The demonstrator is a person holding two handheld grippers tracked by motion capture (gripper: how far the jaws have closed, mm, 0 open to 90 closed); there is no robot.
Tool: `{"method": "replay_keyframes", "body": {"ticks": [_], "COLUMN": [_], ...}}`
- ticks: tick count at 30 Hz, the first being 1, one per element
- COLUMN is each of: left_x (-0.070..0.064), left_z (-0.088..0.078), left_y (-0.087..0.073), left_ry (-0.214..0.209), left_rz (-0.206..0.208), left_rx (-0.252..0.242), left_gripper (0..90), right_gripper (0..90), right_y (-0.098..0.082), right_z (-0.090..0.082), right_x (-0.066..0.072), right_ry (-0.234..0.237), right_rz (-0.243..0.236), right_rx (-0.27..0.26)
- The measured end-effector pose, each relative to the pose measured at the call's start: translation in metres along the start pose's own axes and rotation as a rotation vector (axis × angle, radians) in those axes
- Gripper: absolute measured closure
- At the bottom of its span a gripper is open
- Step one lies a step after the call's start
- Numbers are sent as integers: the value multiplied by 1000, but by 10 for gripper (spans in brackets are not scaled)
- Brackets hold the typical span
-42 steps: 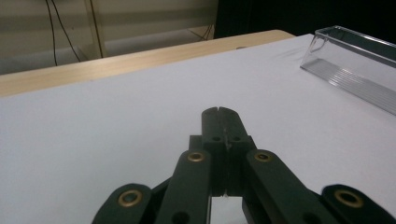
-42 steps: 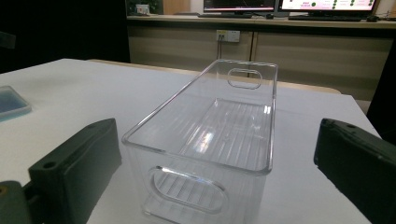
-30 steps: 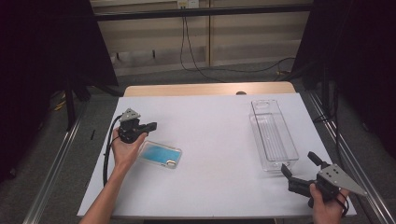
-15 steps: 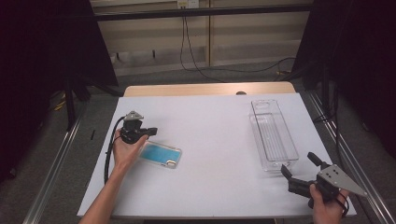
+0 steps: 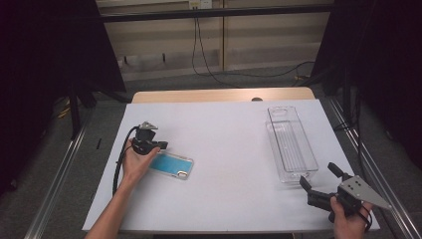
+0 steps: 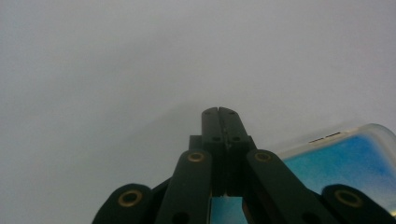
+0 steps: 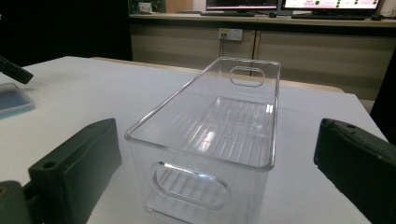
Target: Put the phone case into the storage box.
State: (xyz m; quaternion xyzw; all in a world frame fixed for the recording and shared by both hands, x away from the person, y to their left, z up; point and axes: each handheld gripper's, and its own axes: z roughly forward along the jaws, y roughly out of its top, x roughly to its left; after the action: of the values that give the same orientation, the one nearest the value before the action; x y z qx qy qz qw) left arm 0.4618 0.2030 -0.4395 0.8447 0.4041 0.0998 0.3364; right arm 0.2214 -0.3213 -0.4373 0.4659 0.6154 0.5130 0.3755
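Note:
A phone (image 5: 171, 166) in a clear case with a blue back lies flat on the white table (image 5: 224, 149), left of centre. My left gripper (image 5: 160, 146) is just above the phone's near-left end, and its jaws are shut with nothing between them. In the left gripper view the shut tips (image 6: 218, 113) point at bare table, with the phone (image 6: 345, 163) to the lower right. A clear plastic bin (image 5: 291, 144) stands empty at the right. My right gripper (image 5: 318, 175) is open at the bin's near end, and its wide-spread fingers (image 7: 79, 158) flank the bin (image 7: 210, 135) without touching it.
The white sheet covers a wooden tabletop (image 5: 219, 94) whose far edge shows. Dark curtains and metal rails (image 5: 59, 169) border both sides. A black cable (image 5: 119, 159) trails from the left gripper along the forearm. The phone's corner (image 7: 14, 100) shows at the far left of the right gripper view.
The left hand and its shut gripper have shifted slightly down and right, toward the phone. The right gripper, the bin and the phone have stayed put.

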Motion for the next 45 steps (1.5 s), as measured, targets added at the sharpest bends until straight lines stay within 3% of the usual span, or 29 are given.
{"method": "replay_keyframes", "body": {"ticks": [7, 14, 15, 21, 28, 45], "left_x": [3, 4, 3, 1, 2, -2], "left_z": [6, 5, 5, 4, 3, -1], "left_y": [-2, -2, -2, -3, -4, -6], "left_ry": [13, 0, -3, 10, 5, 19], "left_rz": [6, 2, -10, 20, 1, 19], "left_rx": [35, 47, 45, 56, 58, 75], "left_gripper": [900, 900, 900, 900, 900, 900], "right_gripper": [0, 0, 0, 0, 0, 0], "right_y": [0, 0, 0, 0, 0, -1], "right_z": [0, 0, 0, -1, -2, -2], "right_x": [0, 0, 0, 0, -1, -1], "right_ry": [1, 3, 3, -2, -2, -5], "right_rz": [-4, -2, 0, -5, -2, -8], "right_rx": [3, 3, 1, 0, 1, 7]}}
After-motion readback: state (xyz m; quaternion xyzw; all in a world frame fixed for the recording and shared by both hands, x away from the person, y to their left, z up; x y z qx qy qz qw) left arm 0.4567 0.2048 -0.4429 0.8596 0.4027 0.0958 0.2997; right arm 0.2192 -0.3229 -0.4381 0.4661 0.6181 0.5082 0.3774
